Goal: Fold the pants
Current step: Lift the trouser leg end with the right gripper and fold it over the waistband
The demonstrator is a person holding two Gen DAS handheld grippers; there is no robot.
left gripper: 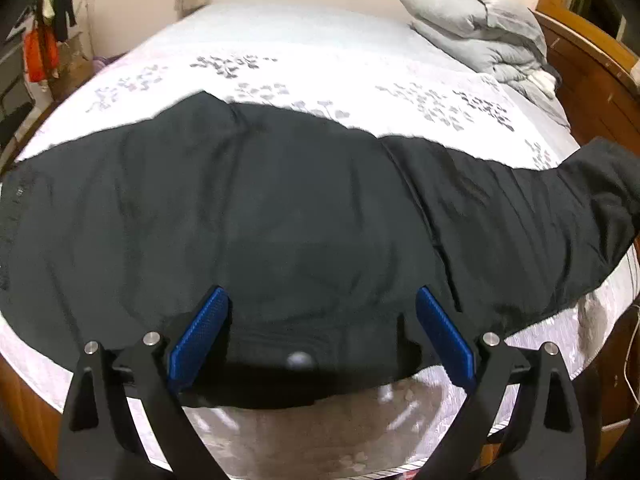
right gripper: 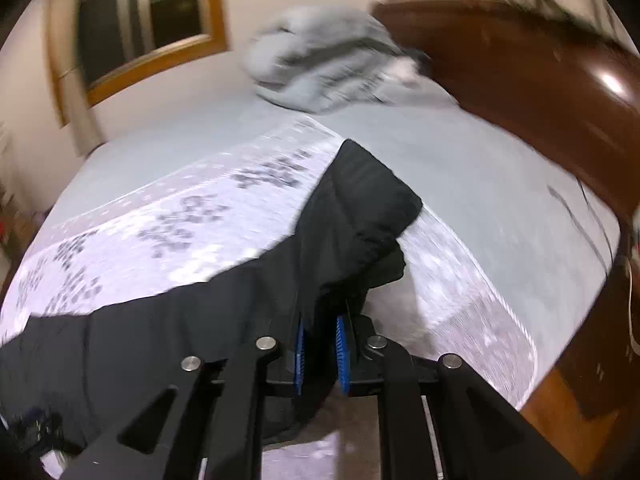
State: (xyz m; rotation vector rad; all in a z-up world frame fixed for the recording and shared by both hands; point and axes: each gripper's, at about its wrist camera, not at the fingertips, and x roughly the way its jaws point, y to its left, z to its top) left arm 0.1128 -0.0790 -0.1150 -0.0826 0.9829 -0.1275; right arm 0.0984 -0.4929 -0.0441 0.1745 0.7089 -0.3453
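Observation:
Black pants [left gripper: 280, 208] lie spread across the bed, waist near the front edge with a silver button [left gripper: 298, 359] between my left fingers. My left gripper [left gripper: 320, 304] is open, its blue pads [left gripper: 200, 332] straddling the waistband just above the cloth. The legs run to the right, where the far end is lifted. In the right wrist view my right gripper [right gripper: 321, 332] is shut on the pants leg [right gripper: 344, 216] near its hem and holds it raised above the bed, the hem folded over and drooping past the fingers.
The bed has a white floral sheet [left gripper: 320, 68] and a grey cover [right gripper: 480, 184]. A folded grey duvet [left gripper: 480, 28] sits at the far right corner. A wooden bed frame [right gripper: 560, 92] runs along the right side. A window [right gripper: 144, 24] is on the wall.

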